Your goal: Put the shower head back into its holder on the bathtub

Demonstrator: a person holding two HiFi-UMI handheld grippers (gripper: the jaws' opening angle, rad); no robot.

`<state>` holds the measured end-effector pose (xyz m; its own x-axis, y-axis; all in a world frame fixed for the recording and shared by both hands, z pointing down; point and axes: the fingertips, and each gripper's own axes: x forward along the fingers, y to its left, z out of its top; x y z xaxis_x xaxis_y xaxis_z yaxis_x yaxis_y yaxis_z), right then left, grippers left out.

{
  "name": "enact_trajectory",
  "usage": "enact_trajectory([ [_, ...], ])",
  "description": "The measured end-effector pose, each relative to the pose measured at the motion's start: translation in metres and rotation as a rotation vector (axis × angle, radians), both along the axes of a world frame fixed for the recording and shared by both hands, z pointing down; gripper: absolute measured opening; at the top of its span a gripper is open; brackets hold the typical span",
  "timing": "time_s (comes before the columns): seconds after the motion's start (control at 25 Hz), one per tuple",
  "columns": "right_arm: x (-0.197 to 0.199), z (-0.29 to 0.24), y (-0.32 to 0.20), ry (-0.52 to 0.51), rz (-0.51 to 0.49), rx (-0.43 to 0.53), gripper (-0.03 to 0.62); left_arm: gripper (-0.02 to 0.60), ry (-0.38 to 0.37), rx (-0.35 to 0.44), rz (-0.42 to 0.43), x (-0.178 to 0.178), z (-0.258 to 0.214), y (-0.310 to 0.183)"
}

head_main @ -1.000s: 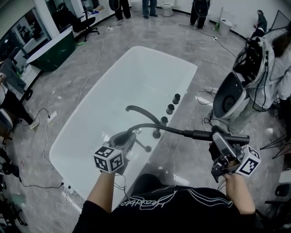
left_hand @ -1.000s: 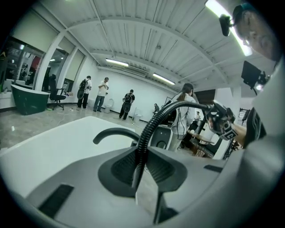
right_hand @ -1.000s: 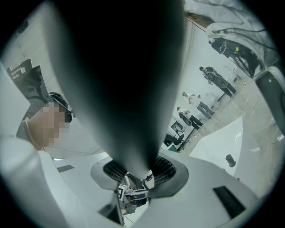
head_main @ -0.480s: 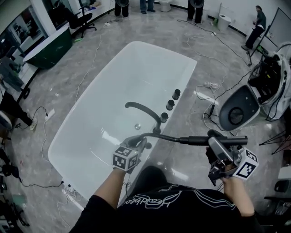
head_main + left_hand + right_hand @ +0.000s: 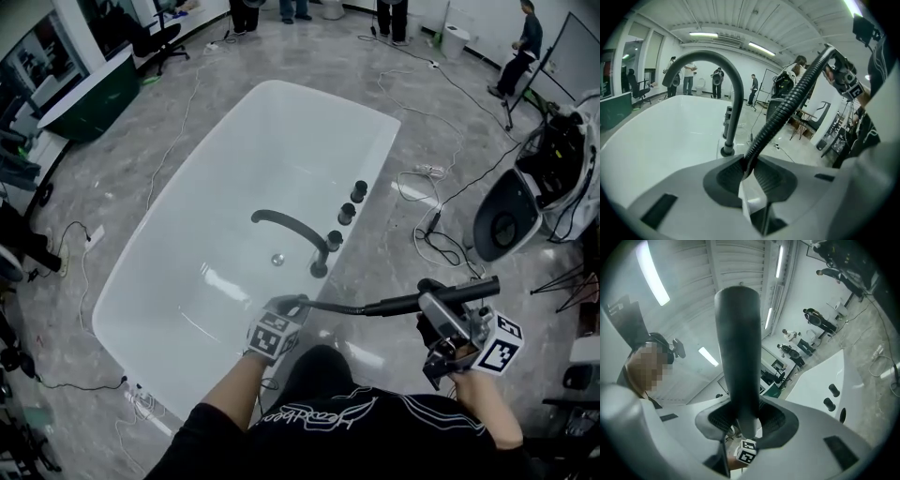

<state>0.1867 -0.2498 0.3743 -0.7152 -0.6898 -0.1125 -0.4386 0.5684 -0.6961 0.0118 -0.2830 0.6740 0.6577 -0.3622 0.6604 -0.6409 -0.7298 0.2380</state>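
Grey floor [image 5: 131,159], white bathtub [image 5: 281,150]; shirt script [image 5: 323,412] illegible.

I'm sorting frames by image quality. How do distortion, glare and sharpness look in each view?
Head view: wide-angle bending toward the edges, pale glare streaks inside the bathtub, otherwise sharp. Left gripper view: heavy fisheye with black corners; hose and spout crisp. Right gripper view: same fisheye, the shower head looms dark and close, hazy glow around the ceiling light, a mosaic patch at left.

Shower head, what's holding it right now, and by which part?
The right gripper is shut on the shower head, round its handle; the left gripper is shut on its hose further down.
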Motion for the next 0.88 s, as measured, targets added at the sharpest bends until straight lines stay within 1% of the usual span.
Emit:
enact_trajectory([
  [0.08,-0.001,0.004,0.000,0.008,-0.001,-0.005,0.135,0.064,-0.003,-0.004,0.018,0.004,0.007,0.002],
  [0.24,-0.005,0.010,-0.001,0.034,0.007,0.003,0.135,0.064,0.040,-0.018,0.038,0.005,0.018,0.008],
  [0.32,-0.004,0.010,0.002,0.051,0.010,0.004,0.135,0.068,0.039,-0.028,0.044,0.009,0.021,0.016],
  [0.36,-0.004,0.010,0.003,0.056,0.009,0.003,0.135,0.080,0.031,-0.038,0.051,0.011,0.024,0.022],
  [0.44,-0.010,0.010,0.001,0.065,0.000,0.005,0.135,0.128,0.011,-0.062,0.062,0.009,0.029,0.027],
  [0.6,-0.029,0.017,-0.010,0.125,-0.021,0.017,0.135,0.143,0.007,-0.072,0.052,-0.007,0.034,0.023],
  [0.72,-0.037,0.022,-0.010,0.156,-0.035,0.012,0.135,0.144,0.034,-0.076,0.026,-0.017,0.022,0.028],
  [0.88,-0.051,0.033,-0.014,0.208,-0.057,0.018,0.135,0.143,0.114,-0.049,-0.010,-0.028,-0.011,0.032],
])
